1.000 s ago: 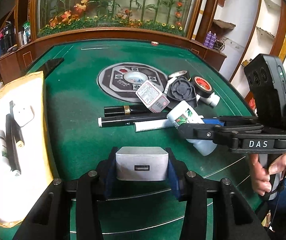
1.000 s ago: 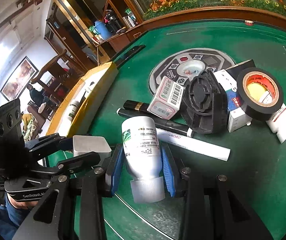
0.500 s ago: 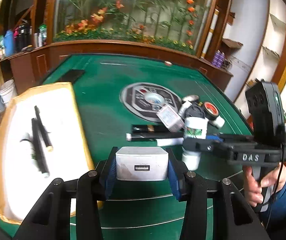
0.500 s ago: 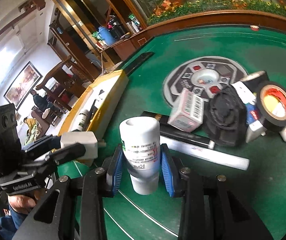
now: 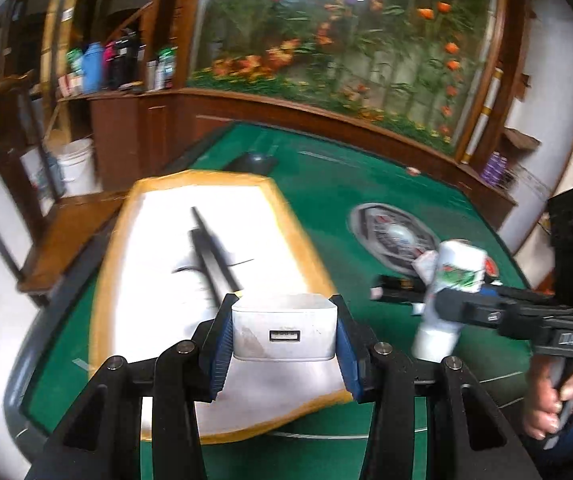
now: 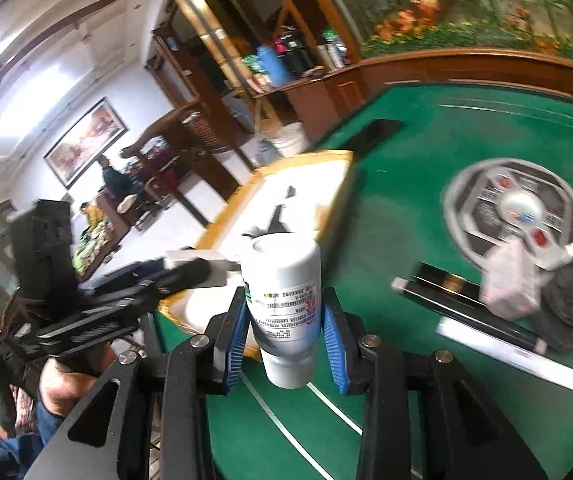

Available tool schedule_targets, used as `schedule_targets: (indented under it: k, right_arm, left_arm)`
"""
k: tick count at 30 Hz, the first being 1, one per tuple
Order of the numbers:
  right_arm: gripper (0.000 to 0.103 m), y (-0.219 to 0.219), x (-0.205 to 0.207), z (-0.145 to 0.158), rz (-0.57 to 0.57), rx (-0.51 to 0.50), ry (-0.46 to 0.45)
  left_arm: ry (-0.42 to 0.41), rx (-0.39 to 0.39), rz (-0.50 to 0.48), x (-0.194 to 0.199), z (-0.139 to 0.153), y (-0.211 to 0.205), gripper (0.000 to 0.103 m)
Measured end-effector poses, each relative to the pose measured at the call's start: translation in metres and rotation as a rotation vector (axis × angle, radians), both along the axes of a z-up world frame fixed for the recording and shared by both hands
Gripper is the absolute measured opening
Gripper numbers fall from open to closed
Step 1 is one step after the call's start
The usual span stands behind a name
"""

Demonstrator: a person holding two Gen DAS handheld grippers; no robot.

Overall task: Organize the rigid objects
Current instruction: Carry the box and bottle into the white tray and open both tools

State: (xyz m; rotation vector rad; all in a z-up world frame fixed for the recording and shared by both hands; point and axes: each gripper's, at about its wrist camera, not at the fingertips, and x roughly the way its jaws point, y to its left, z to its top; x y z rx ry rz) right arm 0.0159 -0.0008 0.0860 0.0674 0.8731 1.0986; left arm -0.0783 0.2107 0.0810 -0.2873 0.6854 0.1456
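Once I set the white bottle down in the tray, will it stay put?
The bottle is a smooth cylinder, so laid on its side it would probably roll across the flat tray. Stood on an end it should stay, though it is tall for its width. The right gripper doesn't dent it, so it seems stiff.

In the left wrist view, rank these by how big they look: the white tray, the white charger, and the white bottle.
1. white tray
2. white charger, though it is nearest the camera, so enlarged
3. white bottle, looks similar to the charger; unsure
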Motion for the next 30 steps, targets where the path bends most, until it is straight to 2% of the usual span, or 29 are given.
schedule_targets:
  k: [7, 17, 27, 30]
  right_arm:
    - [0.034, 0.064, -0.015, -0.008, 0.08, -0.025, -0.001]
    - [0.034, 0.107, -0.009, -0.052, 0.099, -0.144, 0.087]
    - [0.035, 0.124, -0.026, -0.051, 0.086, -0.181, -0.037]
    - [0.041, 0.124, -0.022, -0.049, 0.076, -0.176, -0.058]
  left_arm:
    - [0.058, 0.005, 0.115, -0.01, -0.03, 0.036, 0.048]
    - [0.085, -0.002, 0.113, -0.005, -0.058, 0.044, 0.048]
    - [0.085, -0.01, 0.116, -0.008, -0.063, 0.043, 0.049]
    - [0.088, -0.004, 0.121, -0.01, -0.062, 0.042, 0.058]
